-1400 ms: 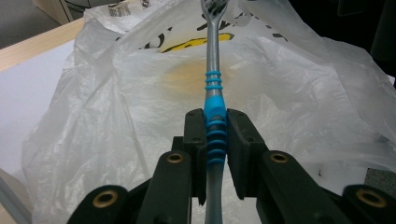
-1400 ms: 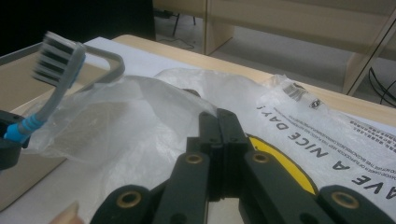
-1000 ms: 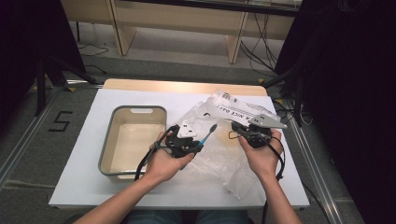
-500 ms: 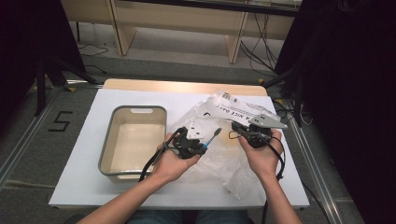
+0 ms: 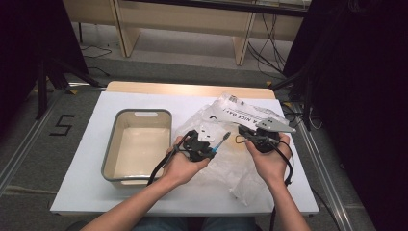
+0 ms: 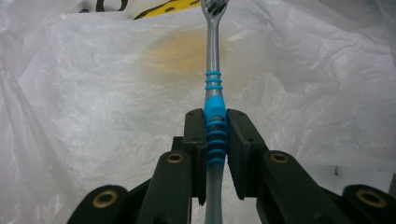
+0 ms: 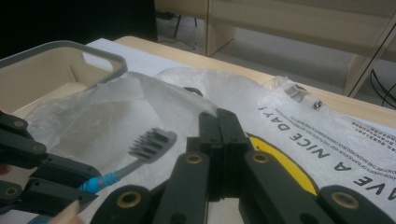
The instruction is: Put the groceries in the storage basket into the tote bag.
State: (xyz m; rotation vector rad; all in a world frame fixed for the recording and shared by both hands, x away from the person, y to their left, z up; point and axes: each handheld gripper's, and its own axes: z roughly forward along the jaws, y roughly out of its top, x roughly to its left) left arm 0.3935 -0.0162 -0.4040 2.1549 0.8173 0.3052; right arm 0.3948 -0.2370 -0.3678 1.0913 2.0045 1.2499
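Observation:
A grey toothbrush [image 5: 222,140] with a blue ribbed grip is clamped by its handle in my left gripper [image 5: 213,147], which is shut on it. In the left gripper view the toothbrush [image 6: 213,84] points straight ahead from the left gripper [image 6: 215,128], with its head over the plastic bag [image 6: 93,93]. My right gripper [image 5: 243,132] is just right of the brush head. In the right gripper view its jaws [image 7: 218,119] are pressed together, and a raised fold of the clear plastic bag [image 7: 93,112] runs up to their tips. The bristled head of the toothbrush [image 7: 152,142] hovers beside them.
The crumpled plastic bag [image 5: 226,168], printed with black letters and a yellow shape, lies on the white table under both grippers. A grey-rimmed beige tray [image 5: 111,144] stands to the left with nothing in it. Dark floor and wooden furniture legs lie beyond the table.
My left gripper has shifted slightly right and down with the toothbrush, closer to the right gripper. The right gripper has stayed put.

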